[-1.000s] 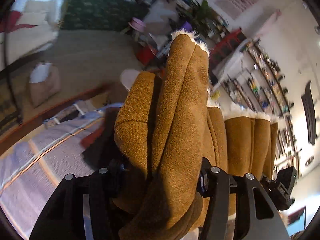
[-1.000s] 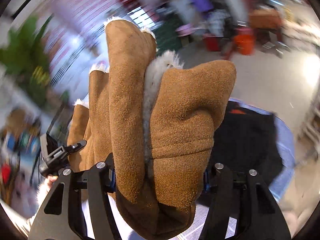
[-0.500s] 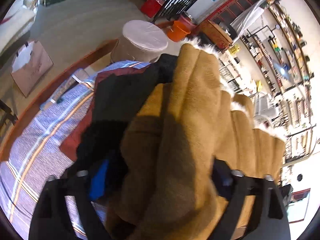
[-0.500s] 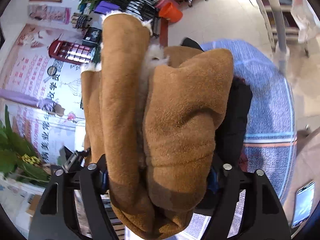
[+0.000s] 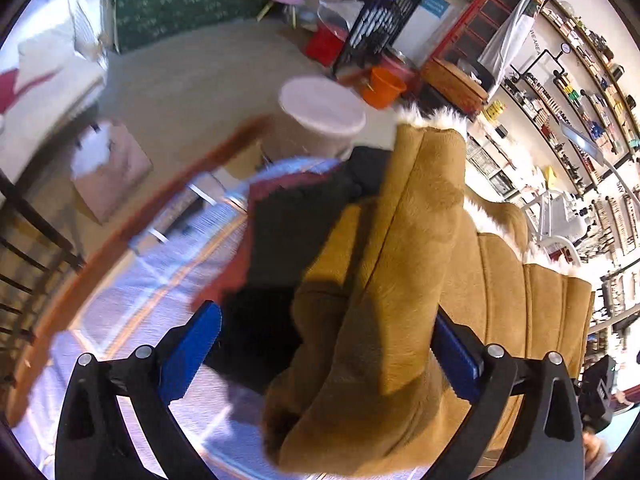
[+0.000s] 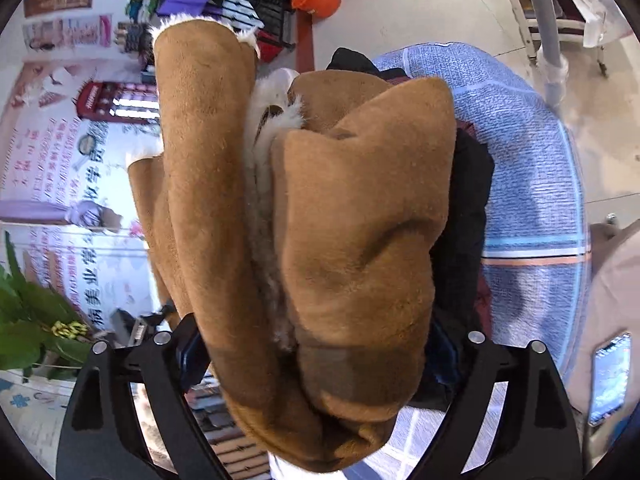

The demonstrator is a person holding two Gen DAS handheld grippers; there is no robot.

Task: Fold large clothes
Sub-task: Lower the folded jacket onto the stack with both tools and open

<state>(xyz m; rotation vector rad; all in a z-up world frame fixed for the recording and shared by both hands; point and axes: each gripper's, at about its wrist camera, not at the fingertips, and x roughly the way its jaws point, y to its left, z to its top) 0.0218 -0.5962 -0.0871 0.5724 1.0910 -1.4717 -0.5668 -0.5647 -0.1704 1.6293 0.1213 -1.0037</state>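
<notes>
Lowered since a second ago, the folded brown coat (image 5: 400,280) now sits over dark clothes (image 5: 288,232) on the striped blue bedspread (image 5: 132,280); an orange bucket (image 5: 382,86) stands beyond the coat. Left gripper (image 5: 324,354) jaws are opening, one pad clear; right gripper (image 6: 320,356) jaws are opening around the coat.

Camera layout: two wrist fisheyes, both angled downward.
I see each view look forward along its own jaws, close against the brown coat (image 5: 404,280); both share it, the dark clothes (image 6: 464,216) and the striped blue cover (image 5: 132,280).

Wall poster and hanging banner carry the only legible writing

The wall poster (image 6: 60,184) shows large Chinese characters, among them 美业 and 学; its smaller red lines are unreadable. The white banner (image 5: 516,36) reads "WEAREA", cut off.
</notes>
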